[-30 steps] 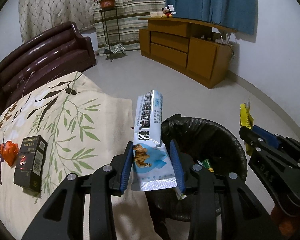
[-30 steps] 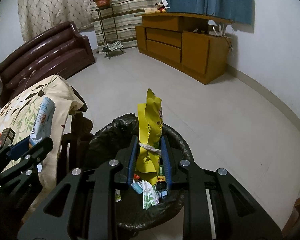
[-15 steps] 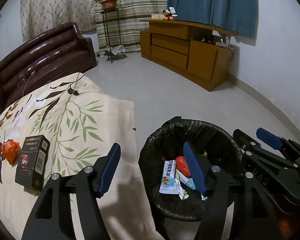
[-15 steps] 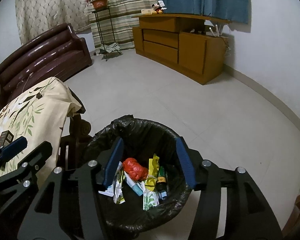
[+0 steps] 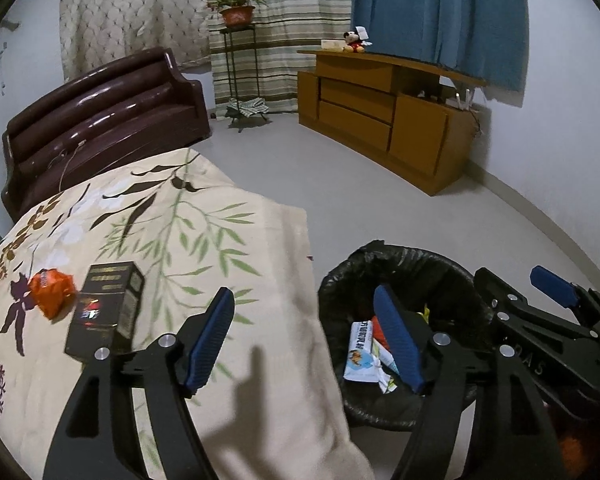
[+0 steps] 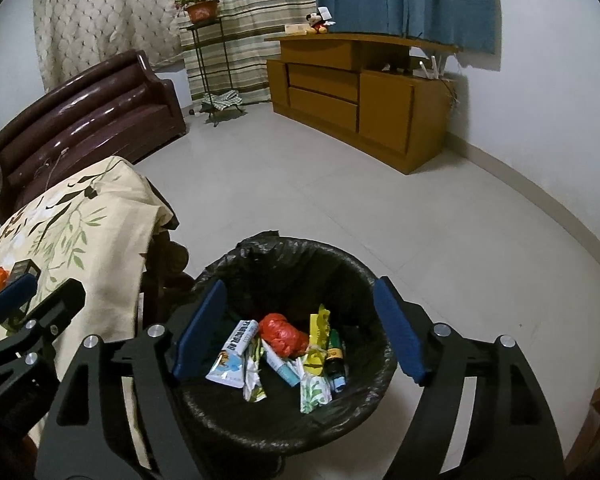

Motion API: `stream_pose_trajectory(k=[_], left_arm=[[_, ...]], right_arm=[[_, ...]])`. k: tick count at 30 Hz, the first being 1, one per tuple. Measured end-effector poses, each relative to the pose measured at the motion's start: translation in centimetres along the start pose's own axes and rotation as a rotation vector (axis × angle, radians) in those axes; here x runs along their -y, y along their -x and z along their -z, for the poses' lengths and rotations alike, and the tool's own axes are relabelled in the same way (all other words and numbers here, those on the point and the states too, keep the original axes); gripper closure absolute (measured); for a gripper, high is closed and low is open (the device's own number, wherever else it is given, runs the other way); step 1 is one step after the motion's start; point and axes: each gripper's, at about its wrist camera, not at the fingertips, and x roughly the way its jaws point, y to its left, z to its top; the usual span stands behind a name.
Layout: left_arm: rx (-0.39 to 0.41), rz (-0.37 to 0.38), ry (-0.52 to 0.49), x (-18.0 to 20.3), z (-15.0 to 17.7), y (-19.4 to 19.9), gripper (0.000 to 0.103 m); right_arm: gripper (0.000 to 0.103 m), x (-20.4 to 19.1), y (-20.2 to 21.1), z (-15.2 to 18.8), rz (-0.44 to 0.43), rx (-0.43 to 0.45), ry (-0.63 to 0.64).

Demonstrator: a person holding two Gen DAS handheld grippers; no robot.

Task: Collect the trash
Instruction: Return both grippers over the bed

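Both pouches dropped since the earlier frame and now lie in the bin (image 6: pixel 364 408). Left claw (image 5: pixel 306 338) and right claw (image 6: pixel 298 330) empty, jaws opening. Next: black box (image 5: pixel 106 308) on bench (image 5: pixel 204 240), light, stiff, take its long sides; orange wrapper (image 5: pixel 52 292) soft, crinkly.

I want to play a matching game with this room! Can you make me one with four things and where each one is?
Things:
1. orange wrapper
2. blue and white packet
3. potted plant
4. toy mouse

Places:
A. on the tall metal stand
B. in the black bin
C. on the wooden cabinet
D. on the flowery cloth, beside the dark box

Pairs: 1-D, 2-B, 3-A, 4-C
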Motion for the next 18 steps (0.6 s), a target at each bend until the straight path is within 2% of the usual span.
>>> stream_pose_trajectory(k=[8, 18], left_arm=[[0.009, -0.026, 0.043, -3.3, 0.9, 2.0, 0.031], [0.019, -0.121, 0.12, -10.1, 2.8, 4.4, 0.031]], right_arm=[[0.027, -2.5, 1.3, 0.1, -0.022, 0.002, 0.023], [0.026, -8.4, 3.1, 0.4, -0.092, 0.004, 0.094]])
